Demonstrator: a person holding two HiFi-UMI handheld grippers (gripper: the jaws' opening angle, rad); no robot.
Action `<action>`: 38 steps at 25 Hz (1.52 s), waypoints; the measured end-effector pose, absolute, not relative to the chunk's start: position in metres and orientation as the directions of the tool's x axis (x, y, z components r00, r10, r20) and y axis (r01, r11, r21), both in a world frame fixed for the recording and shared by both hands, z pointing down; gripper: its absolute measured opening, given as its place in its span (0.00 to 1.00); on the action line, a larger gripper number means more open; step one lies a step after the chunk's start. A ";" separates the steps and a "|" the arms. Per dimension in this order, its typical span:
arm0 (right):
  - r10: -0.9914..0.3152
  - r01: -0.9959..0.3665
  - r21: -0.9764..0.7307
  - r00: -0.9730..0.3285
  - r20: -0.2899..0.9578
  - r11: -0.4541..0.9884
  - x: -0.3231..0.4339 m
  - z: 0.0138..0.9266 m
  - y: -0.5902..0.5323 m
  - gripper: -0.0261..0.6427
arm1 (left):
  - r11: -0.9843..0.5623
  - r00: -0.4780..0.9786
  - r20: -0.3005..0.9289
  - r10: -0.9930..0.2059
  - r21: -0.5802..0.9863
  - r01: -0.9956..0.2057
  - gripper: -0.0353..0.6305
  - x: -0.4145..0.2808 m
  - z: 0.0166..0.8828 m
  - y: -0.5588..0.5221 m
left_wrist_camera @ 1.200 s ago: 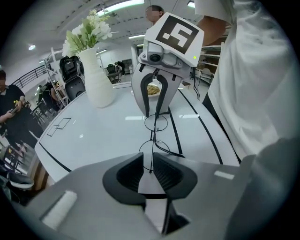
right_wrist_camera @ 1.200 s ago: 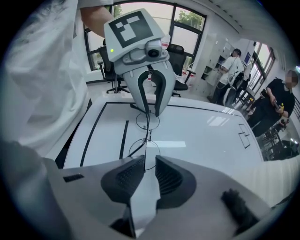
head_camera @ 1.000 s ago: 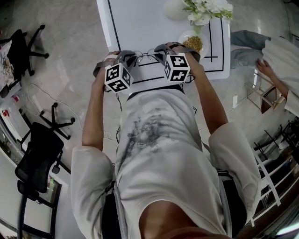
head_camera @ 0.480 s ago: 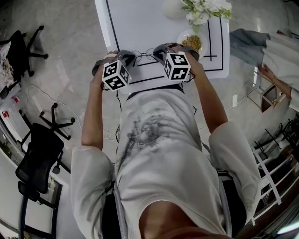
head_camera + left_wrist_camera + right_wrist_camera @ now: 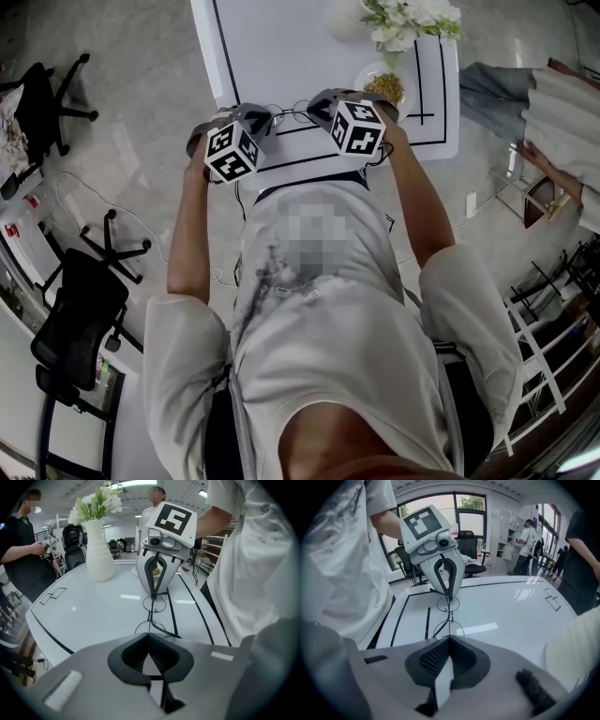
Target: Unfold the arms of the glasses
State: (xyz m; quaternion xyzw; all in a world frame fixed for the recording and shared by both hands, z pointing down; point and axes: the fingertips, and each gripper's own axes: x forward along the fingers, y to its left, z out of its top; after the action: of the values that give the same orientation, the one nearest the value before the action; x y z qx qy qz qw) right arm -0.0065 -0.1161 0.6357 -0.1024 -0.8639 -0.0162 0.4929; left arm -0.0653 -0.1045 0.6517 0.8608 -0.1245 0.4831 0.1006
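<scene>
The glasses (image 5: 289, 112) hang over the person's edge of the table (image 5: 309, 47), strung between both grippers. The left tongs (image 5: 149, 634) are pinched tight on one end and the right tongs (image 5: 450, 638) on the other. It's a thin wire frame, so they should probably swing each arm out slowly along its hinge, no twisting.

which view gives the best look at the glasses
The right gripper view: the glasses stand out, both round rims clear against the white table. The left gripper view shows them too, but black table lines crowd behind. The head view shows only a tiny thin wire outline.
</scene>
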 end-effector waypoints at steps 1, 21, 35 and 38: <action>0.157 0.186 -0.073 -0.497 0.853 0.980 -0.006 0.636 -0.116 0.06 | -0.948 0.501 0.858 -0.117 0.053 -0.313 0.07 -0.065 0.652 -0.105; 0.124 0.133 -0.064 -0.514 0.849 0.989 -0.004 0.631 -0.114 0.06 | -0.947 0.508 0.853 -0.118 0.056 -0.315 0.06 -0.064 0.647 -0.104; 0.044 0.047 -0.021 -0.561 0.827 0.999 0.002 0.608 -0.121 0.06 | -0.938 0.549 0.819 -0.167 0.039 -0.344 0.06 -0.060 0.623 -0.111; 0.029 0.038 -0.009 -0.567 0.823 0.999 0.004 0.602 -0.121 0.06 | -0.935 0.557 0.811 -0.181 0.035 -0.354 0.06 -0.058 0.617 -0.111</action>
State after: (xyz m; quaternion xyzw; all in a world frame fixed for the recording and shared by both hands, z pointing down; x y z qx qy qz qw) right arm 0.0038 -0.1208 0.6022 -0.0191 -0.8851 -0.0048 0.4650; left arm -0.0583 -0.1107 0.6174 0.8770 -0.1523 0.4453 0.0971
